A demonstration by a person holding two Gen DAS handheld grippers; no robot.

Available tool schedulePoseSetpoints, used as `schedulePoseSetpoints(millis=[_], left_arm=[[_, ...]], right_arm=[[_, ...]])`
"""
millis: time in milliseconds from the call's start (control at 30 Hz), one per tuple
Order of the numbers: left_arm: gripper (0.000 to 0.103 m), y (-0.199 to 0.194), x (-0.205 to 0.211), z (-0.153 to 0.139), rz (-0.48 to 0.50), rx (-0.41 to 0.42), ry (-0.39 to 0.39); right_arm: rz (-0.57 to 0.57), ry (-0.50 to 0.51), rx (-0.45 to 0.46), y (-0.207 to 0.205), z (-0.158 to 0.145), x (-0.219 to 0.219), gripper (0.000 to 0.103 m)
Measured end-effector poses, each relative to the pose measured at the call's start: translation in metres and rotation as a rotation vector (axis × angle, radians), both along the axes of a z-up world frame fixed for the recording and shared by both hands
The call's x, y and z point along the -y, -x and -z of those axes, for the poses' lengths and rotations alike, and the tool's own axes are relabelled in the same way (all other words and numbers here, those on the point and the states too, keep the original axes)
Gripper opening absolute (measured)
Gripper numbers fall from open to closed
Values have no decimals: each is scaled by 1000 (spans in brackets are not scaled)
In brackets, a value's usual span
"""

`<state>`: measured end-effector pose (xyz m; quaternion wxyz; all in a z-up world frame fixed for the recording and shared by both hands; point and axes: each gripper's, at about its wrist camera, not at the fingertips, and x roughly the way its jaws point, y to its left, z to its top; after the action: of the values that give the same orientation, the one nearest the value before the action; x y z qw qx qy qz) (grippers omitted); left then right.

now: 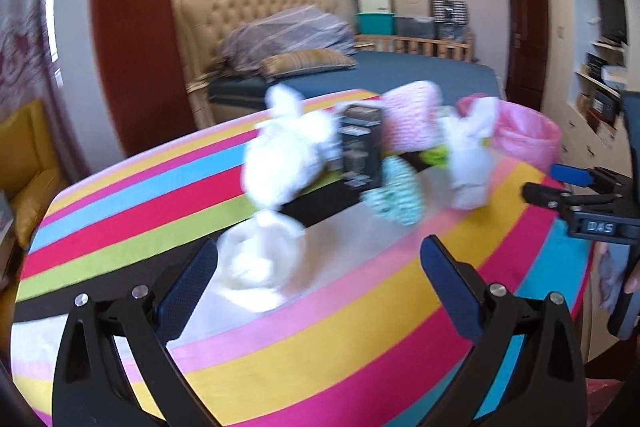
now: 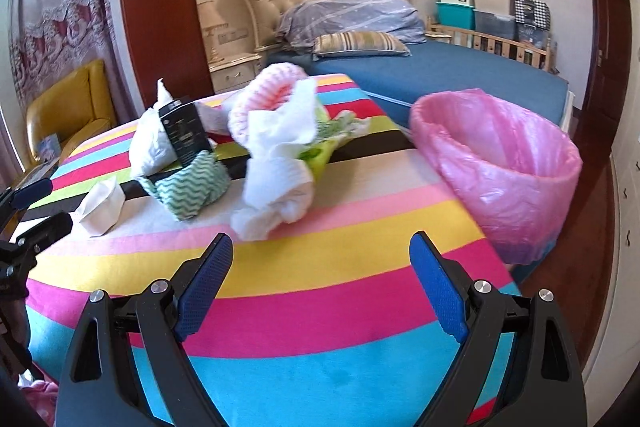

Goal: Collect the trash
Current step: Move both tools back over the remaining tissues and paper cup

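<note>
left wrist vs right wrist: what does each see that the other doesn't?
Left wrist only: the open left gripper near a white tissue wad, shelves on the far wall.
Right wrist only: the open right gripper, a bedside lamp, the pink-lined bin's empty inside.
Both: striped table, black box, green-white cloth, bed. Left view is blurred.

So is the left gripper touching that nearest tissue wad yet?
Apart. The left wrist view shows the left gripper with jaws open and striped cloth visible between its fingers and the tissue wad.
</note>
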<state>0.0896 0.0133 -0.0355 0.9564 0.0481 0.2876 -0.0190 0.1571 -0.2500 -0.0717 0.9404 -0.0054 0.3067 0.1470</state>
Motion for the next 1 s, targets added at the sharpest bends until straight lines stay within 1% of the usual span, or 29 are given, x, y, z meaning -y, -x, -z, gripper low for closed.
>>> schedulePoseSetpoints(millis=[167,200,267,367,467,600,700,833,867,900,933,967,1000], left_arm=[[98,-7,-38,7,-84,-63,49],[98,-10,-44,9,-94,-77,68],[98,-14,-46,13,-93,-98,82],[98,-20,-43,17,-82,-115,64],[98,-29,-36,20,-56,-130,48],[98,-45,-32,26,-50,-177,-3],[98,-51,-35,28,-61,-191,-11],[97,-56,-37,33,-69,-216,-3],[96,-58,-37,34,-71,-220,-3],[90,-58,-38,34,-69,-221,1],[86,-58,-38,34,-67,-221,4],[77,-57,-38,35,-66,-223,8],[66,-58,-39,36,-66,-229,11]], right_arm=[[-28,24,1,-5,-2,-22,85],[-33,24,2,-6,-2,-26,85],[-38,20,0,-10,-3,-31,85],[-24,34,-17,-19,-1,-36,85],[1,41,-55,-32,3,-40,85],[24,42,-82,-44,4,-41,85],[32,45,-94,-55,3,-43,85],[50,47,-132,-69,8,-47,85],[41,51,-153,-72,10,-49,85],[35,55,-167,-74,13,-51,83],[33,59,-180,-75,15,-51,74],[32,57,-186,-76,15,-51,62],[29,54,-193,-76,17,-50,57]])
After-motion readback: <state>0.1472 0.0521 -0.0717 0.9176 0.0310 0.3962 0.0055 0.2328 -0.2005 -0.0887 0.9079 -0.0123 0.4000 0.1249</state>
